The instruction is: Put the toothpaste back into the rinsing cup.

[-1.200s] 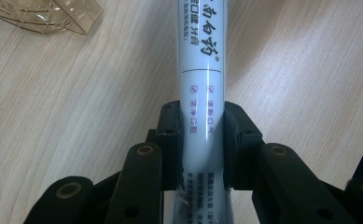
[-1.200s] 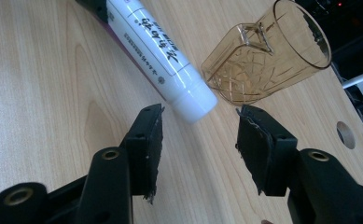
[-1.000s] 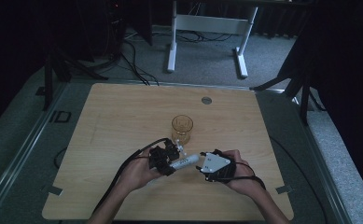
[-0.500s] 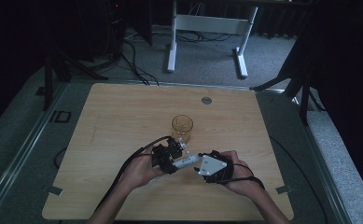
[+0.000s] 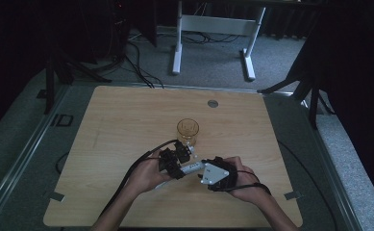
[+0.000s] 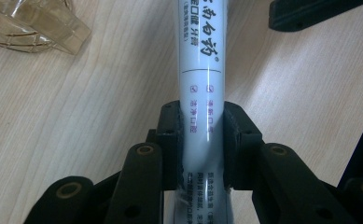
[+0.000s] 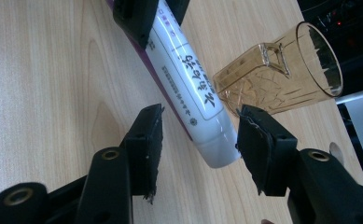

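While the left gripper (image 5: 177, 161) has its jaws clamped on the white tube (image 6: 202, 93), the right gripper (image 5: 212, 172) faces it from the other side with jaws apart, the tube's cap end (image 7: 219, 151) lying between them; one pad is just beside it, and I cannot tell whether it touches. The tube is held just above the wooden surface (image 5: 127, 120), near its front middle. An amber glass (image 5: 188, 130) stands just behind the grippers.
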`<state>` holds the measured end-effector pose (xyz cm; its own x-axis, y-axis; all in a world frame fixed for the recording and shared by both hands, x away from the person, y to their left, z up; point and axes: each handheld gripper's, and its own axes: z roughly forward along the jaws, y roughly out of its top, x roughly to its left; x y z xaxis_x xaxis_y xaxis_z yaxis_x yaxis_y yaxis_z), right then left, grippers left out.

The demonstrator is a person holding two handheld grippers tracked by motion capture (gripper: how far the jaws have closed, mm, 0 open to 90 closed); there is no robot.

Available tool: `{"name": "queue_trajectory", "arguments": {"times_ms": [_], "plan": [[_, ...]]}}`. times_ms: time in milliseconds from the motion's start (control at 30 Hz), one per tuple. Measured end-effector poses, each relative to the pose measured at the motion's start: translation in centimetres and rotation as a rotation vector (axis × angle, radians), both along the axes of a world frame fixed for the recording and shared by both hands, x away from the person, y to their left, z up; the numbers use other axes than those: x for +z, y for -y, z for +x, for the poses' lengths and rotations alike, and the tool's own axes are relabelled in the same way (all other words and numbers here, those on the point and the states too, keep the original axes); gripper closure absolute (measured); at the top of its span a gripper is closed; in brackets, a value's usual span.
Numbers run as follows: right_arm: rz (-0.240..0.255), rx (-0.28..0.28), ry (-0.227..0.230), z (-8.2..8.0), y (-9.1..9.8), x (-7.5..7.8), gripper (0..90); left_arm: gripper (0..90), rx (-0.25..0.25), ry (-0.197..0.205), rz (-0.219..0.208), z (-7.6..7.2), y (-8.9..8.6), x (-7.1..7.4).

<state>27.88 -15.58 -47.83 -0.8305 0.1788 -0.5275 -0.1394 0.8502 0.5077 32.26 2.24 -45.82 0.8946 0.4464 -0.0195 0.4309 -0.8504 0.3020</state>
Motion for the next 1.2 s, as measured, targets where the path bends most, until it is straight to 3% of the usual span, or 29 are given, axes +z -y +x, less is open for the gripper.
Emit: {"name": "queue_trajectory", "arguments": {"times_ms": [633, 967, 1200], "plan": [[-0.054, 0.046, 0.069, -0.6, -1.0, -0.5, 48.7, 71.4, 0.002, -0.031, -0.007, 0.5, 0.8, 0.3], [-0.077, 0.056, 0.095, -1.1, -1.7, -1.0, 44.0, 71.4, 0.007, -0.034, -0.01, 0.5, 1.0, 0.4], [-0.095, 0.072, 0.137, -1.5, -2.3, -1.3, 43.9, 71.4, 0.005, -0.032, -0.013, 0.5, 1.1, 0.5]]}}
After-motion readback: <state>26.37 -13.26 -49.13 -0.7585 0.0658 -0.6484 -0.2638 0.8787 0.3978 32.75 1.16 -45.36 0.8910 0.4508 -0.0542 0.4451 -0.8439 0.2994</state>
